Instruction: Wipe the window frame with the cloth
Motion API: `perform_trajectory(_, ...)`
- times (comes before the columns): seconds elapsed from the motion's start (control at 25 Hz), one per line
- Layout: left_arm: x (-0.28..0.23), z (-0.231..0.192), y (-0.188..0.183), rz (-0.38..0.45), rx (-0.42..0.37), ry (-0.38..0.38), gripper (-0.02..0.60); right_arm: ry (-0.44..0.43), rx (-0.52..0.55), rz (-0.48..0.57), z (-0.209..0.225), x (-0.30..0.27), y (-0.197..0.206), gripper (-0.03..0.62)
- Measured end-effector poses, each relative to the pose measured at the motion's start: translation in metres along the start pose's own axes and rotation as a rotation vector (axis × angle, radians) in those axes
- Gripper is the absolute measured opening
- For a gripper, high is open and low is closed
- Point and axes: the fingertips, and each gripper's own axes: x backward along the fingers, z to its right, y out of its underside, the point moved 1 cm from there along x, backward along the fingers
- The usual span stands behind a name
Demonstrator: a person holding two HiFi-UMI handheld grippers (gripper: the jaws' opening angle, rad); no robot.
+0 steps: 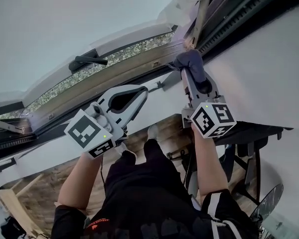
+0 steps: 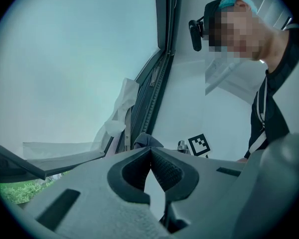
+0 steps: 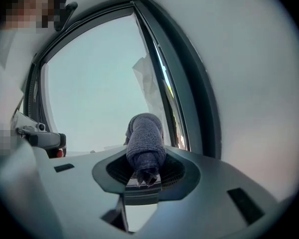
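Observation:
My right gripper is shut on a rolled grey-blue cloth, whose end rests against the window frame near its far right corner. In the right gripper view the cloth sticks out between the jaws, in front of the dark frame upright. My left gripper is shut and holds nothing, a little left of the right one and just below the frame. Its fingertips meet, and the cloth shows beyond them.
A black window handle sits on the open sash above the left gripper. Crumpled white film hangs at the frame's top right corner. A white wall lies to the right. Below are the person's legs and a wooden floor.

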Motion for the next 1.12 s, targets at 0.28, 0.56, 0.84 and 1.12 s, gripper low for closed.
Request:
perform_trajectory(0.28,0.020,0.003,-0.022,0.035,-0.030,-0.020,0.018,-0.056,0.039,0.027,-0.030,0.004,-0.025,0.115)
perform_trajectory(0.56,0.043,0.008,-0.037,0.066,-0.050,-0.047,0.018,-0.151,0.090,0.033,-0.072,0.013,-0.041,0.115)
perform_trajectory(0.84,0.075,0.006,-0.058,0.106,-0.078,-0.100,0.018,-0.278,0.123,0.021,-0.124,0.017,-0.046,0.115)
perform_trajectory(1.12,0.113,0.002,-0.067,0.127,-0.091,-0.165,0.018,-0.369,0.170,0.016,-0.172,0.020,-0.050,0.115)
